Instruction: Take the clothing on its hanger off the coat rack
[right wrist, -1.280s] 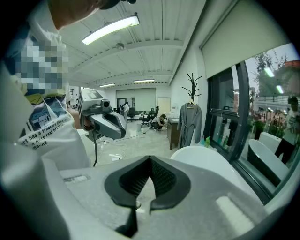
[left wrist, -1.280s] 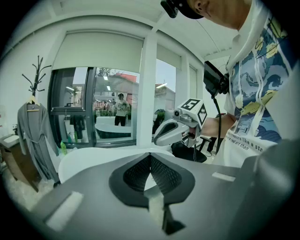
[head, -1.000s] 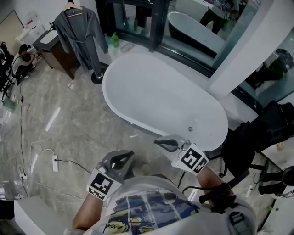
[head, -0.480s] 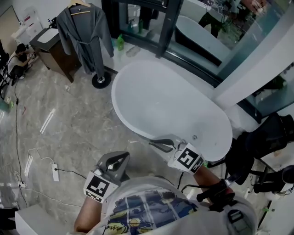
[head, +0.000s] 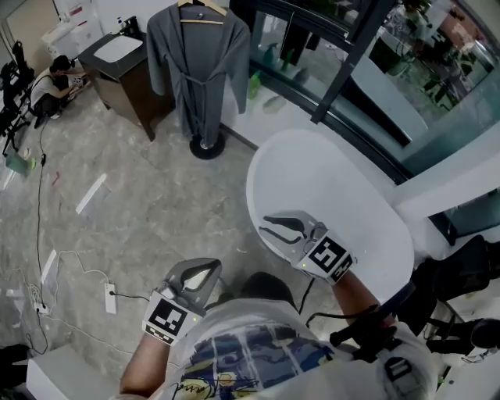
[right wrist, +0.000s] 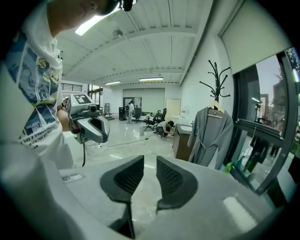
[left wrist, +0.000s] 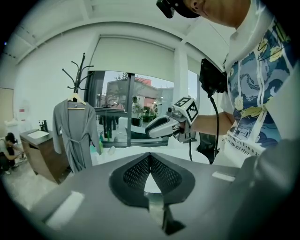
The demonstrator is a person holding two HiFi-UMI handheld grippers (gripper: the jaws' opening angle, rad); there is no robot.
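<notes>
A grey robe hangs on a wooden hanger on the coat rack, whose round base stands on the marble floor, far ahead of both grippers. My left gripper is low by my body, its jaws shut with nothing in them. My right gripper hovers at the white bathtub's rim; its jaws are opening, a narrow gap with nothing between them. The left gripper view shows the robe on the black rack. In the right gripper view the robe is at the right.
The bathtub fills the right middle. A dark vanity cabinet with a basin stands left of the rack. A person crouches at the far left. A power strip and cables lie on the floor. Dark-framed glass panels run behind the tub.
The head view has swung, so the robe and rack now sit nearer the top centre. The right gripper's jaws have parted slightly. The left gripper has stayed put.
</notes>
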